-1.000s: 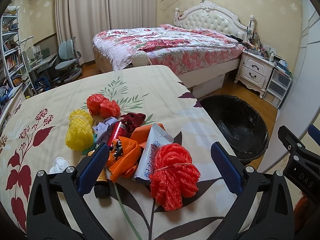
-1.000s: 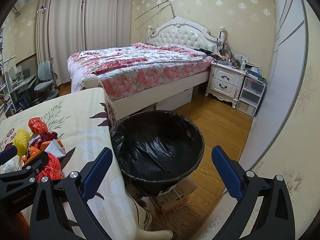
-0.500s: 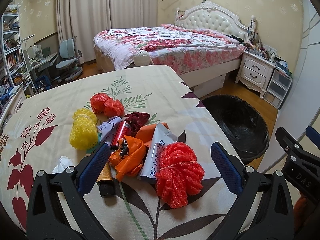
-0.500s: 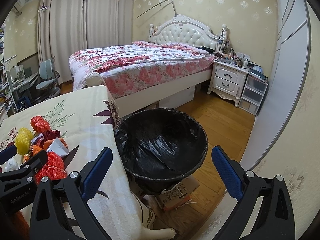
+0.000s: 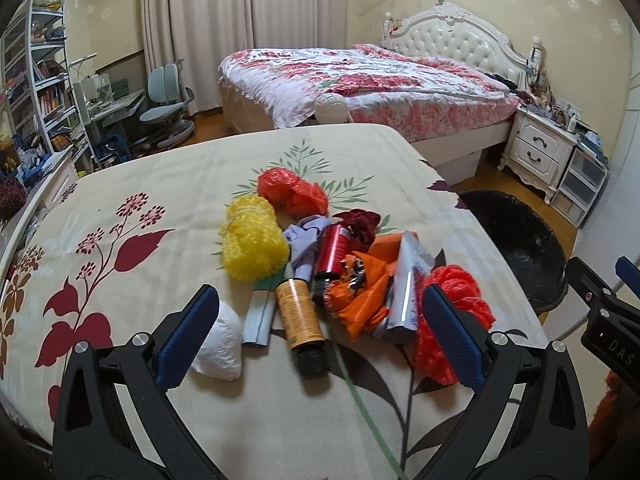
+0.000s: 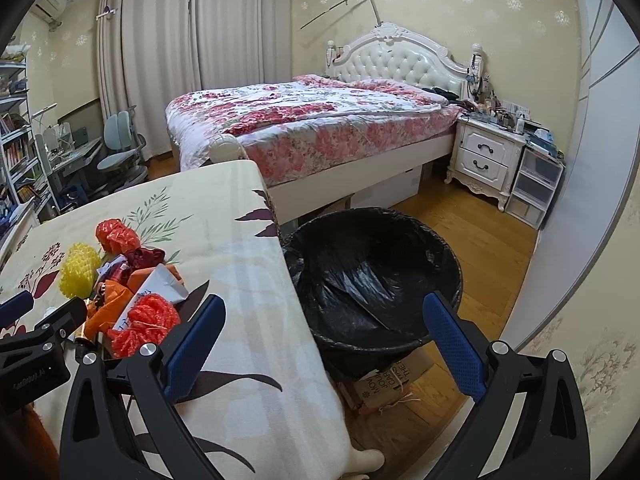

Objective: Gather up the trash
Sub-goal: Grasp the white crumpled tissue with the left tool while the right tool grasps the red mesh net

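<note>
The trash lies in one heap on the floral tablecloth [image 5: 168, 184], just beside the black-lined bin [image 6: 376, 276] on the floor. The left gripper [image 5: 320, 320] hangs over the heap with jaws spread wide and empty; the right gripper [image 6: 324, 332] is also spread, near the bin. The orange bottle [image 5: 300, 316] looks stiff, round and probably slippery, so I would pinch it across its middle. The red foam net [image 5: 452, 312] looks soft and light.

Bedroom: floral-covered bed [image 6: 304, 120], white nightstand [image 6: 486, 158], drawn curtains [image 6: 192, 56], patterned yellow wallpaper [image 6: 440, 4], wooden floor [image 6: 480, 232].
</note>
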`<action>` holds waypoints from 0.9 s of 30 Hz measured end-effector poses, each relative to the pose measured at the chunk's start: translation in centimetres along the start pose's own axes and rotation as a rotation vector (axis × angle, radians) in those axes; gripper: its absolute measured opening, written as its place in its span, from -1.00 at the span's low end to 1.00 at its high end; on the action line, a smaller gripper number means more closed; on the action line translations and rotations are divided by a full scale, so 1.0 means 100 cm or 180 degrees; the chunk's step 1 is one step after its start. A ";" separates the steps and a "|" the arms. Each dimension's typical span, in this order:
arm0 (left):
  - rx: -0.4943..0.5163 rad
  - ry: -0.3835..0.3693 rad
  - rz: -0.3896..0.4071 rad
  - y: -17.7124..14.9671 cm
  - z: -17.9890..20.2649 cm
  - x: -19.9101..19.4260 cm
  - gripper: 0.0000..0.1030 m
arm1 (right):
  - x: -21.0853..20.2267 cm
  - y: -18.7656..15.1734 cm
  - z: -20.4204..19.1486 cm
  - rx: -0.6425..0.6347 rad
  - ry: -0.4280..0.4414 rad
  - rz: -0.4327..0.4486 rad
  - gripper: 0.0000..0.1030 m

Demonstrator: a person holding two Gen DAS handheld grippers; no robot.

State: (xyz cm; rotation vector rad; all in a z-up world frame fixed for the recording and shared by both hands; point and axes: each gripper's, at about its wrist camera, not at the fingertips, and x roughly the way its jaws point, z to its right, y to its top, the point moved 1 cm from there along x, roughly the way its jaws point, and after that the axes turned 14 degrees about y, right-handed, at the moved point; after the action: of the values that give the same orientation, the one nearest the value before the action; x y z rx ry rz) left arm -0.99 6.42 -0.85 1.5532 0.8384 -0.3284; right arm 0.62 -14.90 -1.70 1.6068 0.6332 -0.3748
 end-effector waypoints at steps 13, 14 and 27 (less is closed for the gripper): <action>-0.0065 0.0202 -0.0145 -0.014 -0.048 0.006 0.70 | 0.010 -0.003 -0.030 -0.0024 0.0425 -0.0226 0.10; -0.0072 0.0207 -0.0155 -0.015 -0.051 0.007 0.70 | 0.011 -0.003 -0.035 -0.0048 0.0452 -0.0234 0.11; -0.0162 0.0238 -0.0260 -0.027 -0.072 0.020 0.71 | 0.016 -0.011 -0.072 -0.0265 0.0655 -0.0345 0.32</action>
State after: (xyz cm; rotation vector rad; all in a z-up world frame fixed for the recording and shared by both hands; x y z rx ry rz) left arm -3.28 13.81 -2.84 1.4941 0.9635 -0.3075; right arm 0.39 -7.47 -2.50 1.5467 0.8841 -0.2607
